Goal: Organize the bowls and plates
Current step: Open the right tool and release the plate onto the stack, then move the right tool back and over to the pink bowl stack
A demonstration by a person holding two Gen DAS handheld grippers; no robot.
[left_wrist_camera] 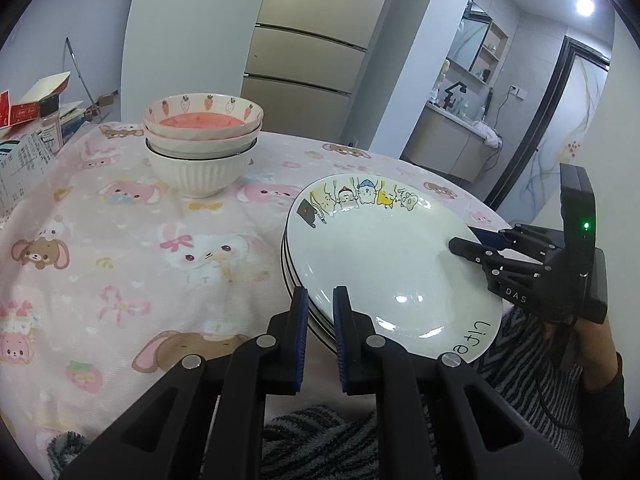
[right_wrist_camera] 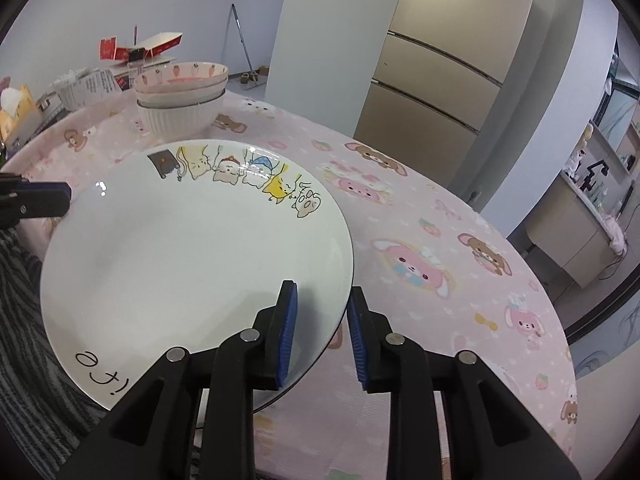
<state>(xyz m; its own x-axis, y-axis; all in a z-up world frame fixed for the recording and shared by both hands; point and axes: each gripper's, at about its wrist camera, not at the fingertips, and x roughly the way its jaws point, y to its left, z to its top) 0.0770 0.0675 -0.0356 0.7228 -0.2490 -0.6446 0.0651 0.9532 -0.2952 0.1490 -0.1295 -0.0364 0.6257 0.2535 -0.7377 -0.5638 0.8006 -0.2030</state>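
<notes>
Plates [left_wrist_camera: 384, 264] sit stacked at the near edge of the round table's pink cartoon tablecloth [left_wrist_camera: 132, 248], the top one painted with cartoon cats, well apart from the bowl stack [left_wrist_camera: 204, 140] farther back. The left gripper [left_wrist_camera: 320, 300] straddles the stack's near-left rim, jaws narrowly parted, not pinching. The right gripper [right_wrist_camera: 322, 300] brackets the opposite rim, jaws wider, one finger [right_wrist_camera: 289, 300] over the plate.
</notes>
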